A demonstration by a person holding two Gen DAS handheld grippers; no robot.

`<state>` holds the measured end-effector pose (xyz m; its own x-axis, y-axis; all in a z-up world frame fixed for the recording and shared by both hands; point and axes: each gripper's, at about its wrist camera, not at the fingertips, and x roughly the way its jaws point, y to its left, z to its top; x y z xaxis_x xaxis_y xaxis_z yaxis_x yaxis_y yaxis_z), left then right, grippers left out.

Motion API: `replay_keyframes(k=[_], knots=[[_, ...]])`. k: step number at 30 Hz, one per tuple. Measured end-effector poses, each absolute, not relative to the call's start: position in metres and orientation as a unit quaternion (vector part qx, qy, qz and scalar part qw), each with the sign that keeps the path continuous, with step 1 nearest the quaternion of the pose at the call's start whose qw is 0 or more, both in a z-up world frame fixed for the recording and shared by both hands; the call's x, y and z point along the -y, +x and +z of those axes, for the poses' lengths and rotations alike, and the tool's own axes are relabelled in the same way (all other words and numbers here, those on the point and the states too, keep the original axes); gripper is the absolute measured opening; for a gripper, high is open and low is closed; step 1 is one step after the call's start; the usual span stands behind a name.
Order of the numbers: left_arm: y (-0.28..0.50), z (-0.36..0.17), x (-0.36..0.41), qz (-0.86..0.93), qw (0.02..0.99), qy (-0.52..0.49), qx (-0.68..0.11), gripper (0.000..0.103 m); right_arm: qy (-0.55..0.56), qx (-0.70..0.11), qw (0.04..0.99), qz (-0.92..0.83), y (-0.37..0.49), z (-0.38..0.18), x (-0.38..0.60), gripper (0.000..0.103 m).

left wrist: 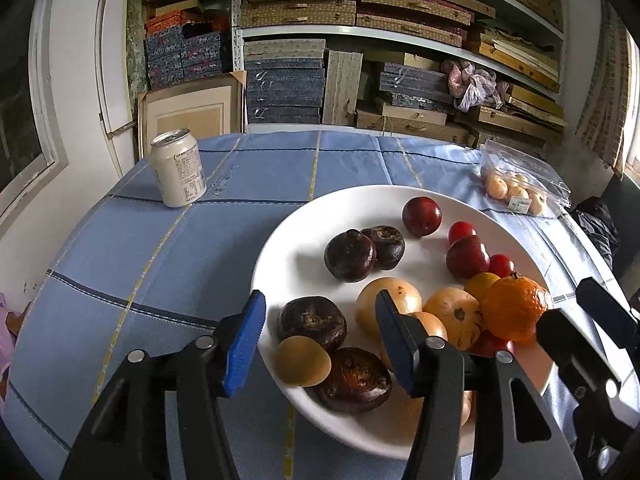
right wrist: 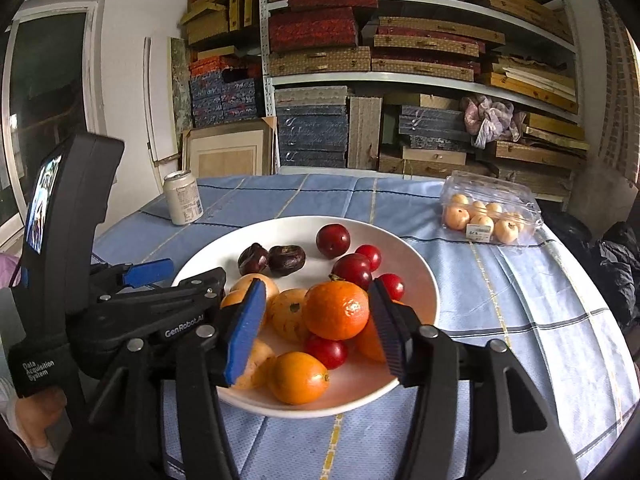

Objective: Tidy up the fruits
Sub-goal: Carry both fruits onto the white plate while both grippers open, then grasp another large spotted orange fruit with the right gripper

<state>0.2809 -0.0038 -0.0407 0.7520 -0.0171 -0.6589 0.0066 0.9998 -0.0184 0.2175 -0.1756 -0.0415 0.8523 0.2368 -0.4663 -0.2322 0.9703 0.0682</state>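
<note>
Mandarin (right wrist: 336, 310): atop plate (right wrist: 424, 280) pile, between right gripper (right wrist: 318, 328) part-open jaws, unclamped; left gripper (left wrist: 320, 336), at nine o'clock, part-open, empty.

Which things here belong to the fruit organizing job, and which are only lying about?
For the job: white plate, orange mandarin, red plums, dark water chestnuts, clear box of pale fruits.

Only lying about: drink can, blue tablecloth, shelves of boxes.
</note>
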Motion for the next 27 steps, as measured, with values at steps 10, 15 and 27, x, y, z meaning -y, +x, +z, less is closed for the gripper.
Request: replay_keyframes(k=[10, 15, 27], knots=[[0.253, -0.033, 0.000, -0.024, 0.934, -0.009, -0.357, 0.058, 0.040, -0.237, 0.960, 0.147, 0.194, -0.023, 0.195, 0.058], [0.214, -0.034, -0.015, -0.021, 0.931, -0.009, -0.363, 0.066, 0.067, -0.251, 0.944, 0.203, 0.146, -0.023, 0.209, 0.064], [0.127, -0.060, -0.044, -0.039, 0.919, -0.022, -0.391, 0.066, -0.049, -0.356, 0.873, 0.329, 0.057, -0.072, 0.172, 0.066]])
